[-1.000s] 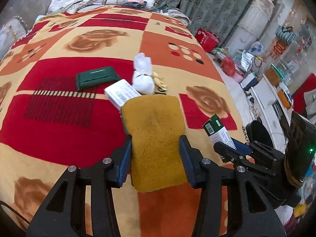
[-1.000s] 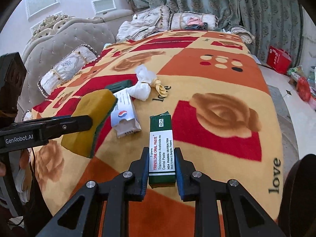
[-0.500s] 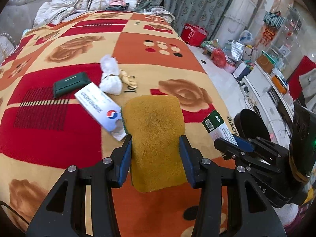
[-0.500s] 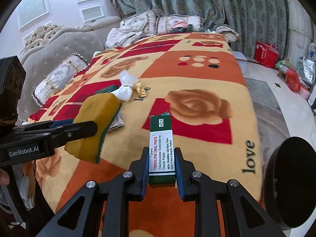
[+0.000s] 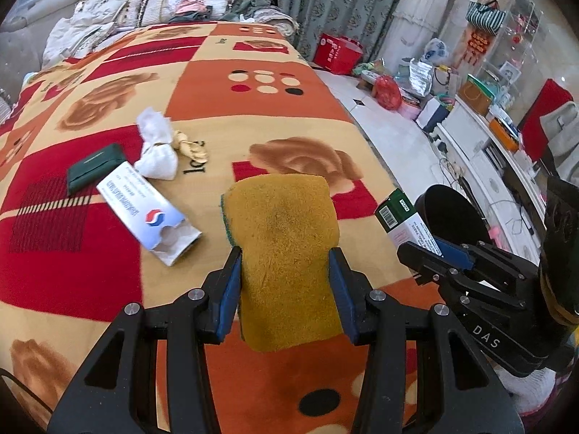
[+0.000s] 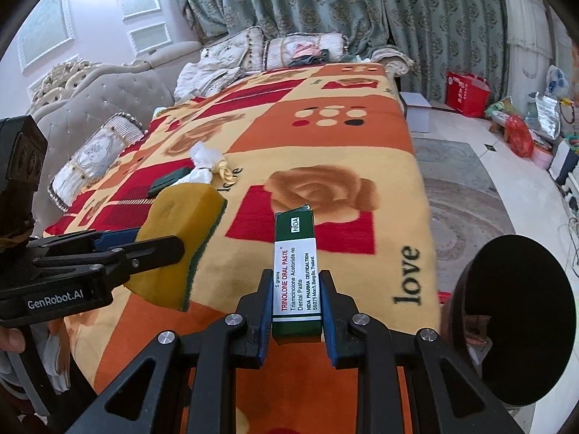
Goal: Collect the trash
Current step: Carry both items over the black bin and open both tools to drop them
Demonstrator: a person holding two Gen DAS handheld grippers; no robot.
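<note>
Sponge [image 5: 286,256] first — a mustard-yellow scouring pad with a green backing, clamped between the blue pads of the left gripper [image 5: 286,289] and held above the near edge of the bed [image 5: 224,72]. Just to its right the right gripper [image 6: 296,311] is closed narrowly on a green-and-white box of oral paste [image 6: 296,267], which juts forward over the blanket's near right corner; the left wrist view shows that box [image 5: 398,217] from its barcode end. Both loads are off the blanket. Beyond the bed's right edge, low on the floor side, stands a round black bin [image 6: 514,318], seen partly and close to the right gripper. Loose items lie on the patterned red, orange and yellow blanket toward the left of the bed's middle: a torn white carton with a red-and-blue mark [image 5: 148,213], a dark green wallet-like case [image 5: 96,168] touching the carton's far end, a knotted white cloth bundle [image 5: 155,152], and beside it something pale yellow [image 5: 190,148] — perhaps a crumpled glove, too small to tell. Cushions [image 6: 249,54] line the far edge of the bed before green curtains [image 6: 325,3], and a red bag [image 5: 338,54] sits on the floor past the far right corner.
</note>
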